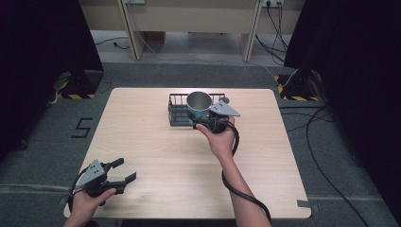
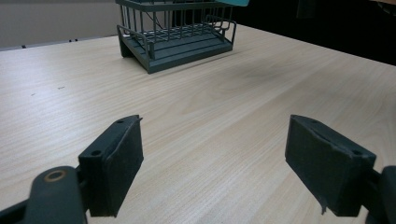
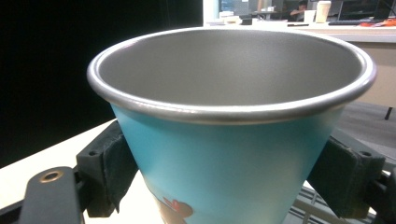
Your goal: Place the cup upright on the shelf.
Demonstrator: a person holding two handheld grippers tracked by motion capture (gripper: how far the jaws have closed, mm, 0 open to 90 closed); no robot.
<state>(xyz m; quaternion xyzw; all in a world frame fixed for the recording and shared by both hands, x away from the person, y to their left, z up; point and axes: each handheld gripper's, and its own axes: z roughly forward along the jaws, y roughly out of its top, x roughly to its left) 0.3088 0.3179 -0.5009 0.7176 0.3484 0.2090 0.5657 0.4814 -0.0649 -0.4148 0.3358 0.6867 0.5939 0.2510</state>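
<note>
A blue cup [image 1: 199,105] with a steel inside and rim is held upright over the black wire basket [image 1: 178,109] at the far middle of the table. My right gripper [image 1: 204,119] is shut on the blue cup [image 3: 224,158], its pads [image 3: 114,163] pressing both sides of the lower wall. In the right gripper view a red mark shows near the cup's bottom. My left gripper [image 1: 124,170] rests near the table's front left corner, open, with nothing between its pads [image 2: 116,158]. The wire basket [image 2: 175,35] stands far ahead of it.
The light wooden table [image 1: 156,156] has its front edge close to my left hand. A black cable [image 1: 241,189] trails from the right gripper along the forearm. Dark curtains and floor cables surround the table.
</note>
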